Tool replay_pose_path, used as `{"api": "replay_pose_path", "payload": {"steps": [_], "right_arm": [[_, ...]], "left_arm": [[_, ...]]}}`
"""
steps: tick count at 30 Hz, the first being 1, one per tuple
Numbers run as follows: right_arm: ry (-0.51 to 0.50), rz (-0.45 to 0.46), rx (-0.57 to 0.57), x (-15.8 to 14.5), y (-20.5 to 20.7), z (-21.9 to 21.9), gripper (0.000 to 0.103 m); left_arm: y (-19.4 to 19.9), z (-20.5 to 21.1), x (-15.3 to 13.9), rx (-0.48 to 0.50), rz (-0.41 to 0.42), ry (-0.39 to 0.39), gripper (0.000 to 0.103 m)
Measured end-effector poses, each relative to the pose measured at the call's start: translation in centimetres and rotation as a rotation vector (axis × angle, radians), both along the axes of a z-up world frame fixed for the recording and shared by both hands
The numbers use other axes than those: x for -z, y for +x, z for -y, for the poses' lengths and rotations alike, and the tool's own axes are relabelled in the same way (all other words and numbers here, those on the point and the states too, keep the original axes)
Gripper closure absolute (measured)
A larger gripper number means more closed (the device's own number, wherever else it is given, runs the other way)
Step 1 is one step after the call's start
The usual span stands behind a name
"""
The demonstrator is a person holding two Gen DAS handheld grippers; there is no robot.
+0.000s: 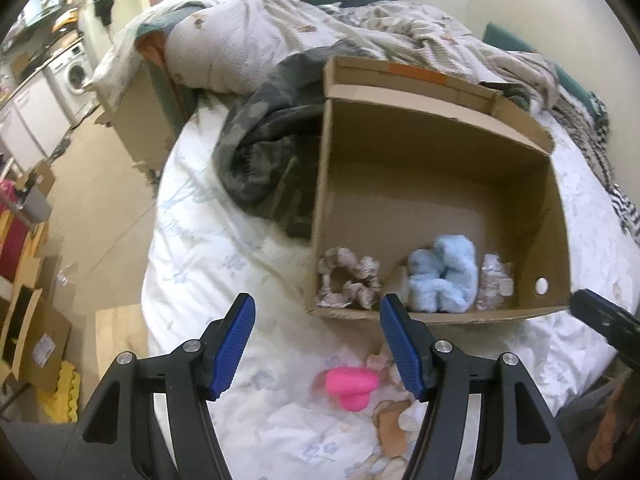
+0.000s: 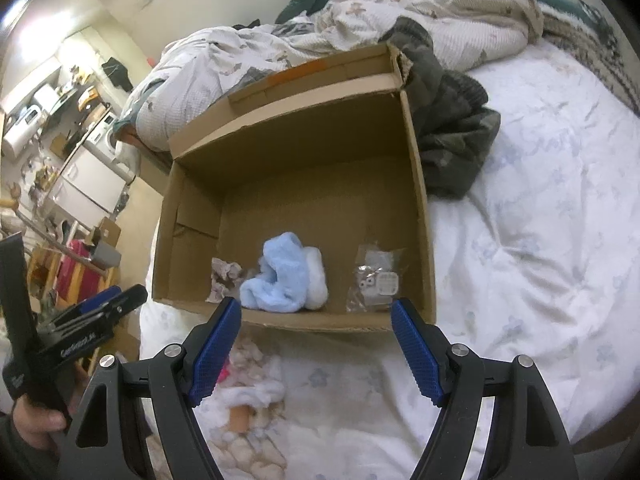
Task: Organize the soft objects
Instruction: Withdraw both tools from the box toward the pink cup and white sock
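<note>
An open cardboard box (image 1: 440, 168) (image 2: 304, 168) lies on the white bed. Along its near wall sit a beige patterned scrunchie (image 1: 348, 278) (image 2: 226, 276), a fluffy light-blue piece (image 1: 444, 276) (image 2: 286, 280) and a clear packet of small items (image 1: 496, 284) (image 2: 374, 280). A pink soft thing (image 1: 352, 386) lies on the sheet in front of the box, between my left gripper's blue fingers. My left gripper (image 1: 316, 312) is open and holds nothing. My right gripper (image 2: 316, 316), over a white and tan fuzzy thing (image 2: 252, 400), is open and holds nothing.
A camouflage garment (image 1: 268, 152) (image 2: 452, 132) lies beside the box, rumpled bedding (image 1: 280, 32) behind it. The bed's left edge drops to a tan floor (image 1: 100, 200) with cardboard boxes and a washing machine (image 1: 76, 74). A hand (image 2: 36, 424) grips the other tool's handle.
</note>
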State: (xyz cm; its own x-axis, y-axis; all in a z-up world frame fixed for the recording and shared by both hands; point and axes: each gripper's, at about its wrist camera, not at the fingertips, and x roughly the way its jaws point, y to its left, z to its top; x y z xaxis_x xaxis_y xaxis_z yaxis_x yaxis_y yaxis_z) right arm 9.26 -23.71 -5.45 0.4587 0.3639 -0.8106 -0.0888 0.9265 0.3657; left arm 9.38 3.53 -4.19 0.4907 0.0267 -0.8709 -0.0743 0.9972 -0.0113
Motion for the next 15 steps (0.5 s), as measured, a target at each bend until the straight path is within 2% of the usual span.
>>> {"api": "replay_pose_path", "payload": {"steps": [6, 9, 15], "right_arm": [[0.038, -0.028, -0.011, 0.5, -1.0, 0.1, 0.021], [0.026, -0.041, -0.04, 0.8, -1.4, -1.0, 0.021], [0.01, -0.082, -0.118, 1.9, -1.7, -3.1, 0.021]], "left_arm": [[-0.4, 0.1, 0.7, 0.0, -0.027, 0.01, 0.041], [-0.4, -0.2, 0.5, -0.003, -0.022, -0.016, 0.041], [-0.5, -0.2, 0.6, 0.003, -0.04, -0.005, 0.041]]}}
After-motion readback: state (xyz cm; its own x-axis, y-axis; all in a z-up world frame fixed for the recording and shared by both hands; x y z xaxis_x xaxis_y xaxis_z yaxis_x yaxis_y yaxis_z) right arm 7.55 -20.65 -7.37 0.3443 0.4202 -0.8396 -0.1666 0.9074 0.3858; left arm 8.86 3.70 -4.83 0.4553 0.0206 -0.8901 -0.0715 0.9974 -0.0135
